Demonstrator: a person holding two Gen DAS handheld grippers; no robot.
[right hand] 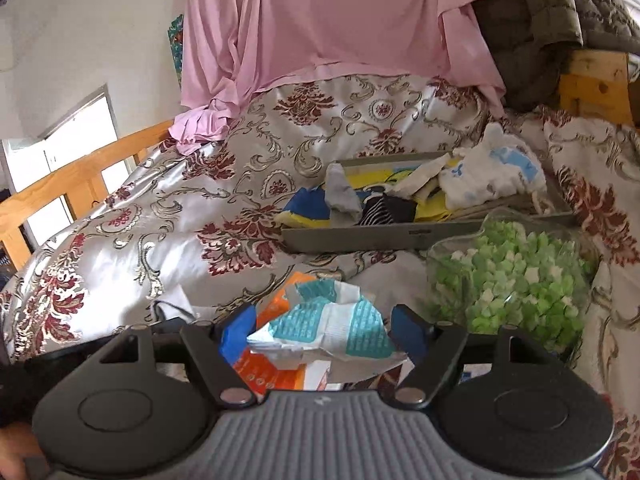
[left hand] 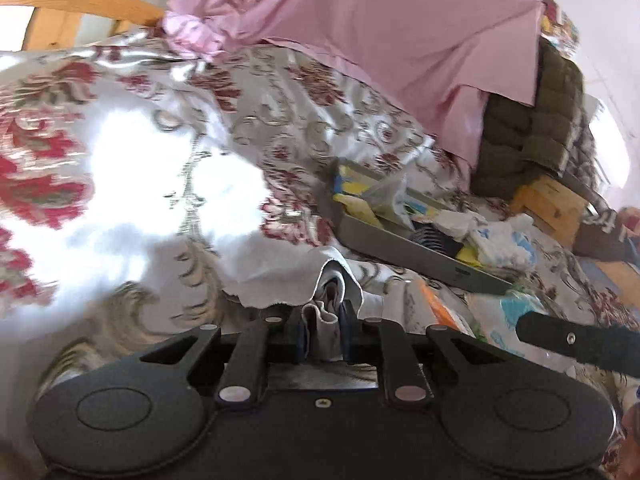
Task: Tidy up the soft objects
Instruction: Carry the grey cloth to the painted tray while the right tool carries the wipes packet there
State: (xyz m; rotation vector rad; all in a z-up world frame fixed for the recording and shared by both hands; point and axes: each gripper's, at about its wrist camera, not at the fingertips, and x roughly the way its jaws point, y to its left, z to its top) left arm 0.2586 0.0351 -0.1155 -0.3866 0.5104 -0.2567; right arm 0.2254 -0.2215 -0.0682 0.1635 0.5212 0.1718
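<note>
The left tongs (left hand: 323,334) pinch a white cloth (left hand: 280,276) lying on the bed (left hand: 120,184). The right tongs (right hand: 324,330) stand wide apart over a crumpled teal-and-white packet (right hand: 332,320). At one o'clock, a grey tray (right hand: 384,236) holds socks (right hand: 342,196).

Each camera sits just behind its own fingers, close above the bed (left hand: 280,128), looking forward and a bit down. Both see the grey tray (left hand: 420,256) and pink cloth (right hand: 340,20) ahead of the fingers.

Glossy satin bedspread (right hand: 120,240), wooden rail (right hand: 80,172)
</note>
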